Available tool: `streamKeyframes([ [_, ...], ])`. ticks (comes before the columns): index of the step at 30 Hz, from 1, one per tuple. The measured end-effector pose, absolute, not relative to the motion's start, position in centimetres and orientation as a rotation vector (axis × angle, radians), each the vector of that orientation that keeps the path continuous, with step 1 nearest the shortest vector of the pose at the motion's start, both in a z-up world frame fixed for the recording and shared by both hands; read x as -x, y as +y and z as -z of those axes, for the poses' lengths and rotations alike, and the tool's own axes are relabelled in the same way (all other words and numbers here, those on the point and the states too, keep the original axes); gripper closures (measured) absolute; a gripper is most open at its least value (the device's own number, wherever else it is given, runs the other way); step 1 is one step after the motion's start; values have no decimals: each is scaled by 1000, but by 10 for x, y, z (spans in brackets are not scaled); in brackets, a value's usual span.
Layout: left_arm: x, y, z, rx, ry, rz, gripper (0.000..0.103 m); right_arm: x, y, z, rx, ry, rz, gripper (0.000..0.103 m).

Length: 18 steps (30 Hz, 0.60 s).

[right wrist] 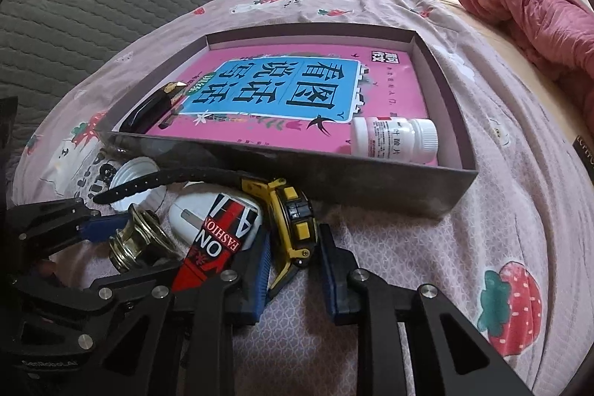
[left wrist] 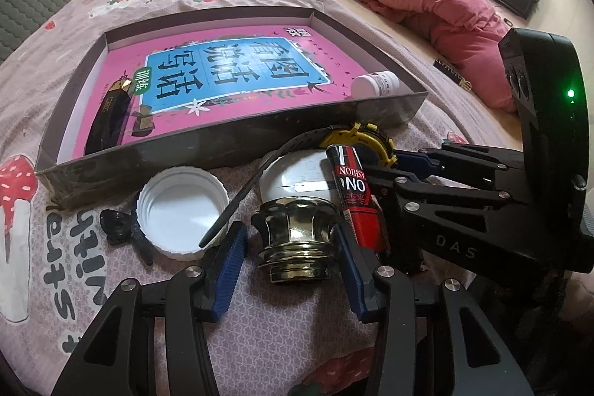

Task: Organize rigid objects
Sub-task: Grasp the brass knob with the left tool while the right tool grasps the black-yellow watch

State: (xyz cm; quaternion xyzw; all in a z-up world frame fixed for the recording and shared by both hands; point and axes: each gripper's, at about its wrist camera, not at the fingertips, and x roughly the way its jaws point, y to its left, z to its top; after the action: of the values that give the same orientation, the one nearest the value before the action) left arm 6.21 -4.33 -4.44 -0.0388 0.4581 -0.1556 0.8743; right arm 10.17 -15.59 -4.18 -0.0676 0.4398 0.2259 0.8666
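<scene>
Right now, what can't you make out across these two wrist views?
- White computer mouse: mostly hidden in both views by the red-and-black FASHION-printed tube and black perforated watch strap.
- Yellow-and-black watch: in the left view only its bezel shows behind the tube.
- Small black clip: partly hidden behind the white plastic lid in the left view.
- Left tool around the brass-coloured metal knob: contact unclear.

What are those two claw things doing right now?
Left gripper: open, straddling the brass knob.
Right gripper: open, straddling the yellow watch.

Soft window daylight, fisheye-warped edges
</scene>
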Motion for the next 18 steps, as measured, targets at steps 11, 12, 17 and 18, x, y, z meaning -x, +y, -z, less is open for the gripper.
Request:
streamKeyframes([
  [11,-64,-45,46,79,963,334,55,-95,-158,38,148,890,-464,79],
  [12,-64,-45,45,80,962,333,56,-94,-158,38,147,890,-464,79],
  [17,-66,-40,43,106,965,333,60,-88,-163,29,140,869,-451,80],
  [18,-65,-40,43,106,965,333,60,-87,-164,27,136,862,-447,80],
])
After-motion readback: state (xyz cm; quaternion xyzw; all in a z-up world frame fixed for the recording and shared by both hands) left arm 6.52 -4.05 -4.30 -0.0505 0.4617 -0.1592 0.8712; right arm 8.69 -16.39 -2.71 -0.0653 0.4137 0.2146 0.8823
